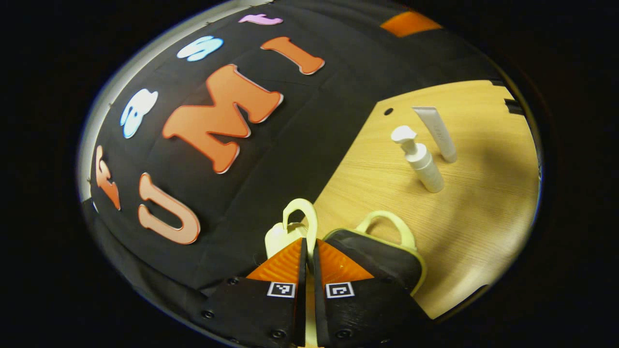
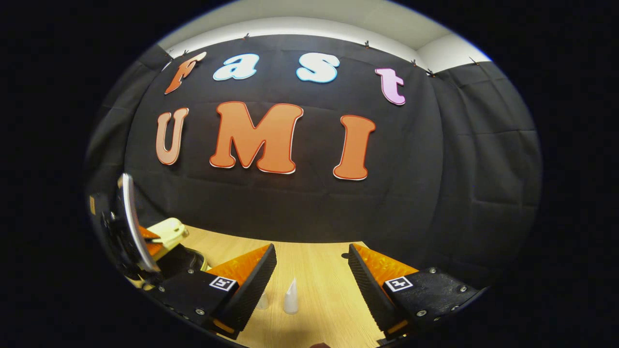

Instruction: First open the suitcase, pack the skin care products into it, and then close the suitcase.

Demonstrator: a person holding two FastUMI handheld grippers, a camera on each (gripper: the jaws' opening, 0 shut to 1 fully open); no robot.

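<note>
Suitcase partly hidden behind left tool, clamped on handle; right tool fingers apart.

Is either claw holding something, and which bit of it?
The left claw pinches the pale yellow loop handle of the black suitcase's raised lid. The right claw is open, holding nothing.

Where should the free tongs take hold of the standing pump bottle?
Probably the plain cylindrical body of the pump bottle, below its pump head. It stands upright on the table, so come in level from the side facing away from the tube standing close beside it. The right tongs are open.
</note>
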